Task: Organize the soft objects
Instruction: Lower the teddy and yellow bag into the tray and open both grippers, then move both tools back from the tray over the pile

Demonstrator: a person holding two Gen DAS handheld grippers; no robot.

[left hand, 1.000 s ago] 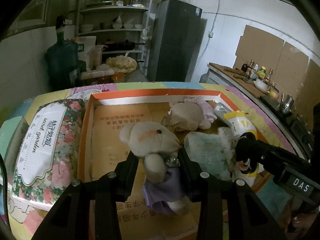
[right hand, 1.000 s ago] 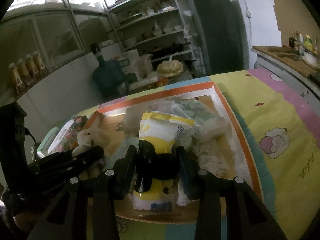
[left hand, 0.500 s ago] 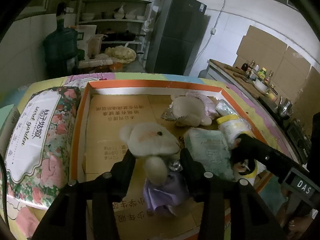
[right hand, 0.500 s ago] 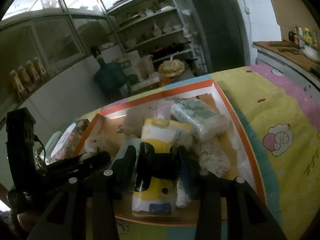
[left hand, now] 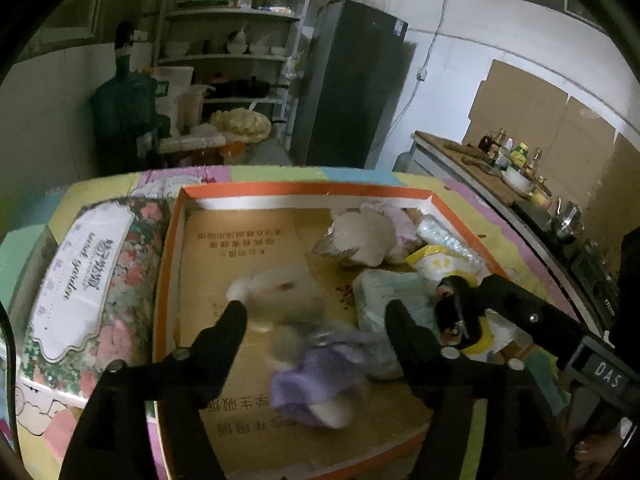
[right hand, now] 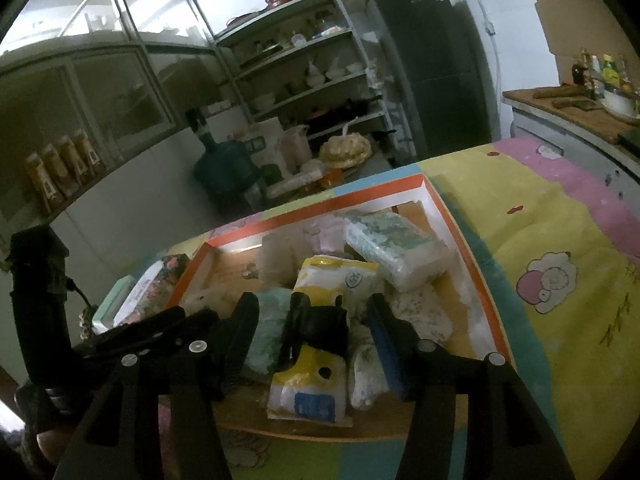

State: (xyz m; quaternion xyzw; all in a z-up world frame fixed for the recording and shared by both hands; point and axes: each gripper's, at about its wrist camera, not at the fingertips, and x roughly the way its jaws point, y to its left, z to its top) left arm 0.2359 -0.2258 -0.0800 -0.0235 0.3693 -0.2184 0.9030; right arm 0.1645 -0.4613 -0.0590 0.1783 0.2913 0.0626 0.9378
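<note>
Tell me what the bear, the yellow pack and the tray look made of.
Bear: pale plush with a purple cloth outfit, fuzzy and blurred, lying between the opening left gripper.
Yellow pack: glossy plastic film, crinkled, over soft filling, between the opening right gripper.
Tray: cardboard, printed brown floor, orange rim.
</note>
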